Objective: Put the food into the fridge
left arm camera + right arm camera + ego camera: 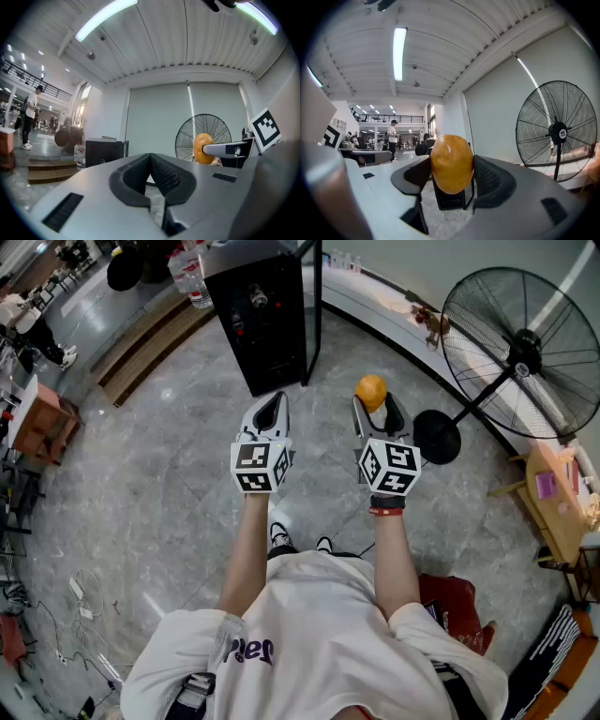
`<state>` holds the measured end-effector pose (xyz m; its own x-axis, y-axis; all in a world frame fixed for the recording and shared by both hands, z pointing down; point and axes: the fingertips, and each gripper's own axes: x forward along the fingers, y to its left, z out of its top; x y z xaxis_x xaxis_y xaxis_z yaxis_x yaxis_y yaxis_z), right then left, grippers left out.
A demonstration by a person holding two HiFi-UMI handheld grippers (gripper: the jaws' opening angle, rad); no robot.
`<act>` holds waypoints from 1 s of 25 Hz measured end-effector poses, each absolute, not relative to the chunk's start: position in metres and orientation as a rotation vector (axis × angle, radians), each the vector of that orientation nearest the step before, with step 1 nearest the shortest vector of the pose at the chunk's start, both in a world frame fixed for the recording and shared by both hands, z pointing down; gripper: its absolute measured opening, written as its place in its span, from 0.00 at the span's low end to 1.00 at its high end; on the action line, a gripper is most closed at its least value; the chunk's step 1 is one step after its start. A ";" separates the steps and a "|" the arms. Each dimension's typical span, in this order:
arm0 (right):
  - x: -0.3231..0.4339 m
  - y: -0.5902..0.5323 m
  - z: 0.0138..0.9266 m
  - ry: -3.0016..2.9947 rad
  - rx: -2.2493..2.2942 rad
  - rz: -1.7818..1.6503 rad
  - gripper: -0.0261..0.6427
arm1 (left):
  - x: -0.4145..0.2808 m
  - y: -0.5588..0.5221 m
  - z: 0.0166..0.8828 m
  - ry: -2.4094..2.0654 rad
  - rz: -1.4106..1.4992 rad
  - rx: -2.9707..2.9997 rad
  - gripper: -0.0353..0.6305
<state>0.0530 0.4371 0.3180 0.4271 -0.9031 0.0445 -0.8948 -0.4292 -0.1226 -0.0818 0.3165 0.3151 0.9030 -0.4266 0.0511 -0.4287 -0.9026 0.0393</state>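
Note:
A round orange-yellow fruit (371, 390) is clamped between the jaws of my right gripper (375, 407), held above the grey floor. In the right gripper view the fruit (451, 164) fills the gap, with both pads pressed on its sides. My left gripper (274, 404) is level with it on the left, shut with nothing in it; its tips meet in the left gripper view (151, 161). The fridge (262, 315) is a small black cabinet a short way ahead, standing on the floor with its glass door (312, 306) swung open to the right.
A large standing fan (525, 352) with a round base (437, 435) stands at the right. Water bottles (192, 277) sit by wooden steps (141, 343) left of the fridge. A wooden table (553, 502) and a red bag (450, 601) are near my right side.

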 end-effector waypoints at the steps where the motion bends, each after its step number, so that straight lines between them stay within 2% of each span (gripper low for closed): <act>1: 0.053 0.440 0.319 1.633 -2.586 -0.161 0.49 | -0.082 0.320 0.316 -0.680 0.064 3.016 0.08; 13: 0.064 0.457 0.331 1.657 -2.562 -0.181 0.49 | -0.081 0.345 0.322 -0.709 0.055 3.011 0.08; 25: 0.059 0.417 0.339 1.774 -2.457 -0.220 0.49 | -0.088 0.325 0.327 -0.824 0.063 2.988 0.08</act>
<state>0.0586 0.4173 0.3388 0.3096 -0.9492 0.0561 -0.9343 -0.3146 -0.1678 -0.0879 0.3245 0.3268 0.8579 -0.5113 0.0505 -0.5130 -0.8579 0.0294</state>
